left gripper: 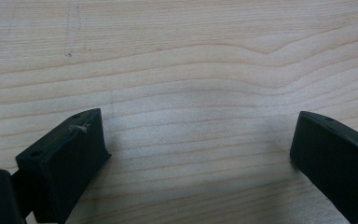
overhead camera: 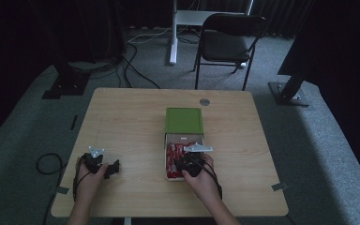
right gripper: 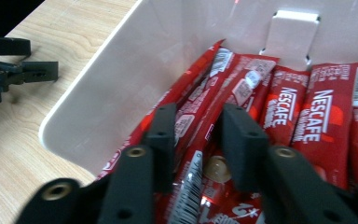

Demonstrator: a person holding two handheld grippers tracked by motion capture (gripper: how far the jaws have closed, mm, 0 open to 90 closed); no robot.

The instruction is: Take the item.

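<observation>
We see the right gripper (right gripper: 196, 135) down inside the white box (right gripper: 121, 79), its jaws narrowed on a red Nescafé sachet (right gripper: 200, 126) lying among the other sachets (right gripper: 324, 130) there. The box sits near the middle of the wooden table (overhead camera: 122, 122), its green lid (overhead camera: 183, 120) touching its far end. The left gripper (left gripper: 198, 154) rests wide open over bare wood, holding nothing.

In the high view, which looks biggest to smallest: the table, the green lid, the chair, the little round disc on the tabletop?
1. Table
2. Chair, though it stands farther off
3. Green lid
4. Round disc
</observation>
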